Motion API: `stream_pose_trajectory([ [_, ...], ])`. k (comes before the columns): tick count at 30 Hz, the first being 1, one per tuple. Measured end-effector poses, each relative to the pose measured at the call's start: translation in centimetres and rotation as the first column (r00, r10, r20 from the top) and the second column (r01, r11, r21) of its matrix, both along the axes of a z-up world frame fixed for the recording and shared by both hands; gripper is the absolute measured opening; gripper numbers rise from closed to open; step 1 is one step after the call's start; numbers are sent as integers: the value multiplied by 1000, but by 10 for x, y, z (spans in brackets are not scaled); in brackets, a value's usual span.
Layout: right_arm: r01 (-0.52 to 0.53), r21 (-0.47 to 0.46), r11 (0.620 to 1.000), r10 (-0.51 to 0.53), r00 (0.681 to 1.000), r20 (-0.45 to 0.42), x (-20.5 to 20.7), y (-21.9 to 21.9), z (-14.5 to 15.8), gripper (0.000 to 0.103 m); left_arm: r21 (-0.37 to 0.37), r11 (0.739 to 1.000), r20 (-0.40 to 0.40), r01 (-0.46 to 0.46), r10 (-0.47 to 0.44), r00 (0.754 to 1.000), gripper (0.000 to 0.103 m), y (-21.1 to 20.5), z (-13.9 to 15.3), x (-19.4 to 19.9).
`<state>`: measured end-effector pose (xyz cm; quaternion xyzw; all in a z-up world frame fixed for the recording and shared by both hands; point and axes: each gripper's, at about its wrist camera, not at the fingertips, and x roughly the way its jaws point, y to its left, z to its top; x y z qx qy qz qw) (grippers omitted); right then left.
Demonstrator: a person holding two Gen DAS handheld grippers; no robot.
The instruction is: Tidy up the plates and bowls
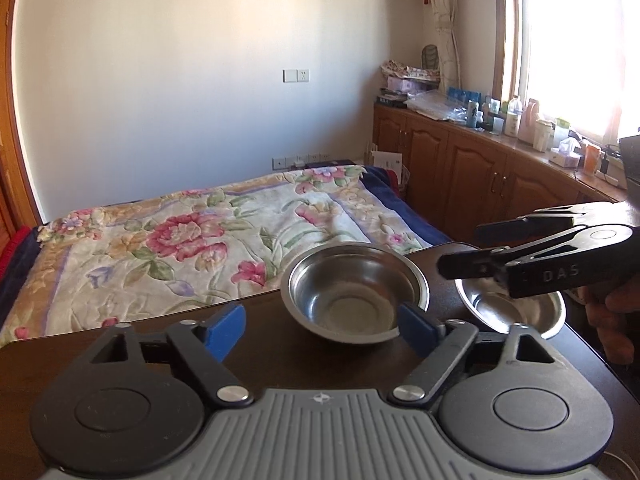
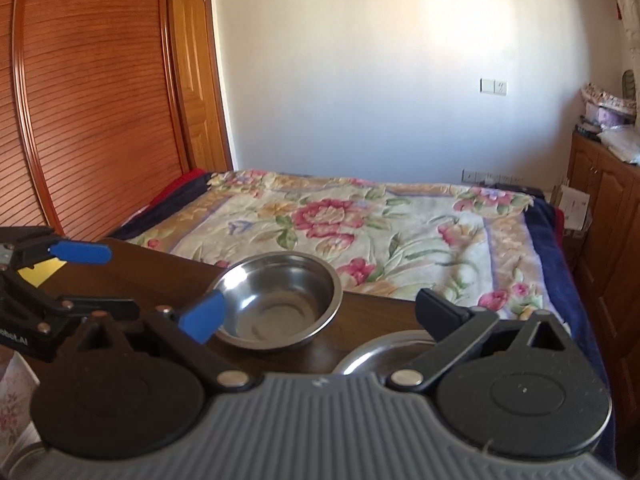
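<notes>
Left wrist view: a steel bowl [image 1: 354,292] sits upright on the dark counter [image 1: 256,354] near its bed-side edge, a second bowl [image 1: 508,312] just right of it. The left gripper [image 1: 322,330] stands wide and empty before the first bowl, and the right gripper [image 1: 460,250] hovers spread and empty over the second.

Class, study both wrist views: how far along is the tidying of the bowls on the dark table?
Done: nothing looks stacked; the two steel bowls sit apart on the dark table. In hand: neither claw holds anything; the left claw stands open near the larger bowl, the right claw open above the second bowl. Left: nesting them.
</notes>
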<state>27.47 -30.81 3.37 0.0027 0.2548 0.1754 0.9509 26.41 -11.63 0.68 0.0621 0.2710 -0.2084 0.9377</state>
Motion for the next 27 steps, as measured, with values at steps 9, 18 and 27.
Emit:
stream_pose_trajectory([
  [9, 4, 13, 1000, -3, 990, -139, 33, 5, -17, 56, 2, 1000, -76, -6, 6, 997, 62, -8, -18, 32],
  [18, 2, 58, 998, 10, 979, -204, 51, 6, -20, 40, -22, 999, -137, -32, 29, 990, 49, -6, -29, 52],
  [27, -4, 53, 999, 18, 965, -262, 62, 12, -27, 29, -52, 997, -194, -50, 39, 980, 29, -4, -36, 60],
])
